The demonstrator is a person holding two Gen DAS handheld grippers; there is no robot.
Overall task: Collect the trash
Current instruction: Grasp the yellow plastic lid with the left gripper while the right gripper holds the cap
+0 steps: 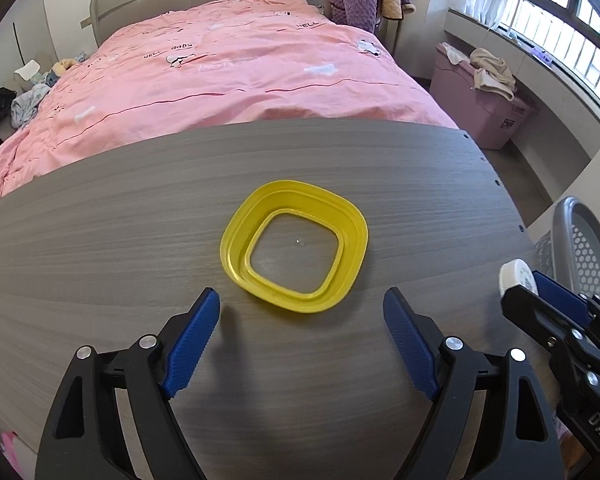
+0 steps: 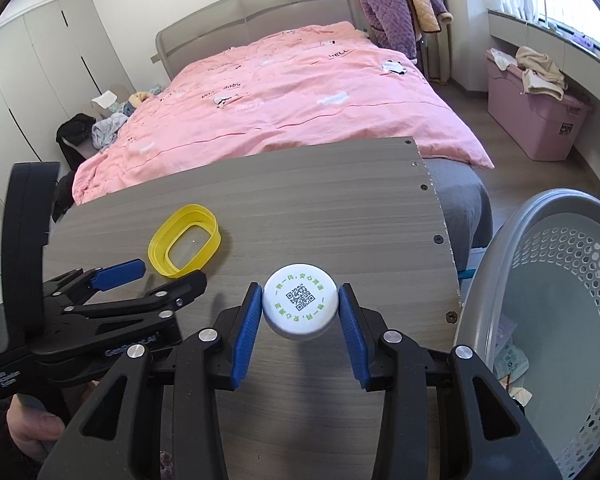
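A yellow square lid (image 1: pixel 294 248) with a clear centre lies flat on the grey wooden board (image 1: pixel 100 240). My left gripper (image 1: pixel 302 336) hangs open just short of it, with nothing between its blue pads. In the right wrist view the yellow lid (image 2: pixel 185 240) lies to the left, with the left gripper (image 2: pixel 170 274) right beside it. My right gripper (image 2: pixel 300 312) is shut on a round white cap (image 2: pixel 300 306) printed with a QR code and holds it above the board (image 2: pixel 320 220) near its right edge. The cap (image 1: pixel 518 276) also shows at the right of the left wrist view.
A grey perforated basket (image 2: pixel 496 248) stands off the board's right edge with some wrappers inside; its rim (image 1: pixel 568 216) shows in the left wrist view. Behind the board is a bed with a pink quilt (image 1: pixel 228 72). A pink storage box (image 2: pixel 540 120) stands under the window.
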